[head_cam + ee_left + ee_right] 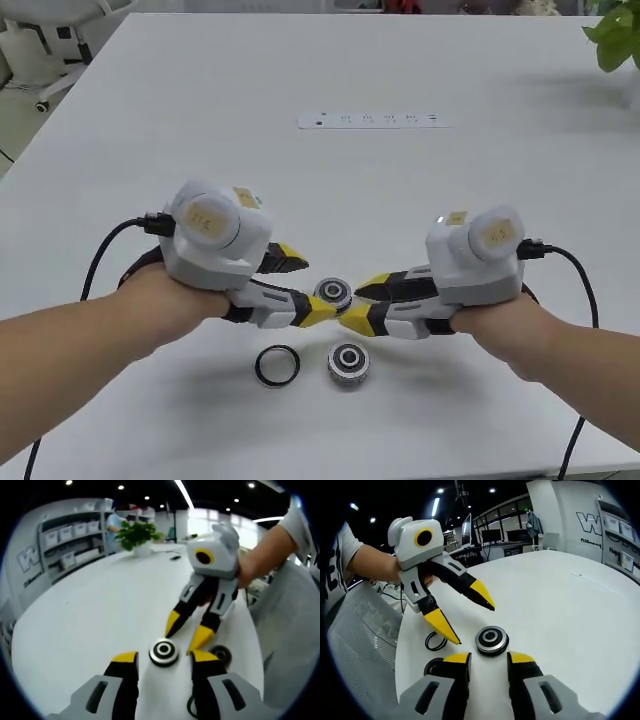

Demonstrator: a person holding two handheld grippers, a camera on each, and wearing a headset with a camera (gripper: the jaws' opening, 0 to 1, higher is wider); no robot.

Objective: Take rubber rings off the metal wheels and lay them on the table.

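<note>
A metal wheel (333, 292) with a dark outer rim lies flat on the white table (400, 190) between my two grippers. My left gripper (312, 287) points at it from the left, jaws open, tips on either side of it. My right gripper (350, 305) faces it from the right, also open. In the left gripper view the wheel (163, 652) sits just past my open left gripper (164, 657), with the right gripper (192, 632) beyond. Seen along my right gripper (489, 658), the wheel (491, 640) lies just ahead. A second wheel (348, 361) and a loose black rubber ring (277, 365) lie nearer me.
A white power strip (372, 121) lies flat further back on the table. A potted plant (615, 40) stands at the far right corner. Black cables (100, 262) trail from both grippers. Office chairs (45, 45) stand off the table's far left.
</note>
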